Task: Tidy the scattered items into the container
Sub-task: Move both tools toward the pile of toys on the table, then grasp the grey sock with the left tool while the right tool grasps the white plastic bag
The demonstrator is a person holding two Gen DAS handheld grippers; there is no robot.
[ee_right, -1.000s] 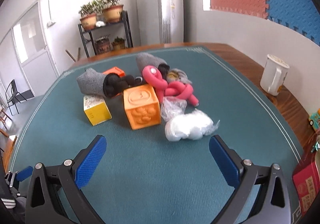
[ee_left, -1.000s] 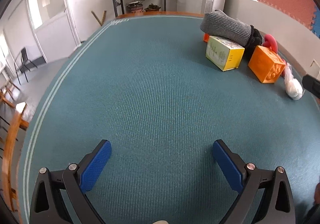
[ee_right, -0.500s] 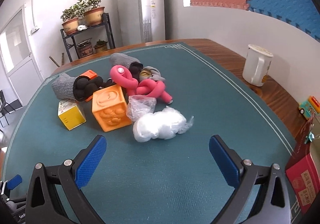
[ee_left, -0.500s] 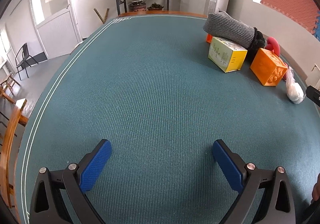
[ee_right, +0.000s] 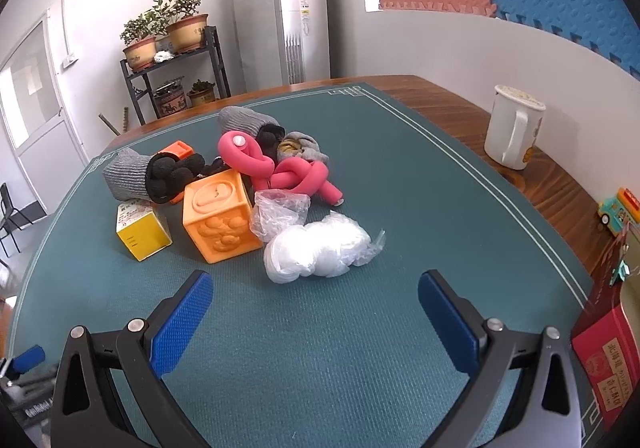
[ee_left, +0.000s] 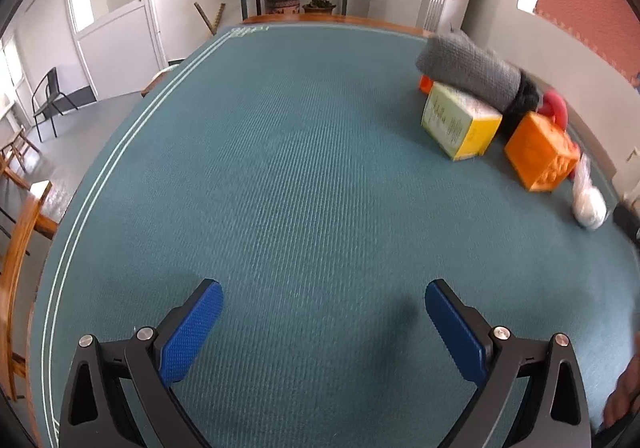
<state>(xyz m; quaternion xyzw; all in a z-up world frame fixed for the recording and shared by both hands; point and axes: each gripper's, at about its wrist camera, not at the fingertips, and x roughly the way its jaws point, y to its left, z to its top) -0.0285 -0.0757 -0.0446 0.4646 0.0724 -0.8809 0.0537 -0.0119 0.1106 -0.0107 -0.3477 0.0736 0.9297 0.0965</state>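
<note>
A: Working across the teal woven mat (ee_right: 360, 348) that covers the wooden table, we log both tools empty. Our right gripper (ee_right: 315, 306) hangs with its blue pads spread wide, nothing between them; our left gripper (ee_left: 323, 314) is equally wide apart over bare mat, well away from the pile.

B: Pile, largest first: the orange embossed rubber cube (ee_right: 218, 216), the grey knitted sleeve stuffed with black balls (ee_right: 138, 174), the pink foam rod twisted into a knot (ee_right: 280, 168), the yellow cardboard box (ee_right: 140, 230), then the crumpled clear plastic bag of white filling (ee_right: 316, 252), nearest our right pads. A red printed carton (ee_right: 608, 360) sits at the right edge; we cannot tell whether that is the container.

A: Judgement: we are lining up the first pick, probably the bag.

B: For a clean grasp we should centre the bag between the pads and close on its bulk, not the loose film, which will likely slip. It touches the cube's corner, so we should approach from the free side and lift straight up to avoid dragging neighbours.
</note>
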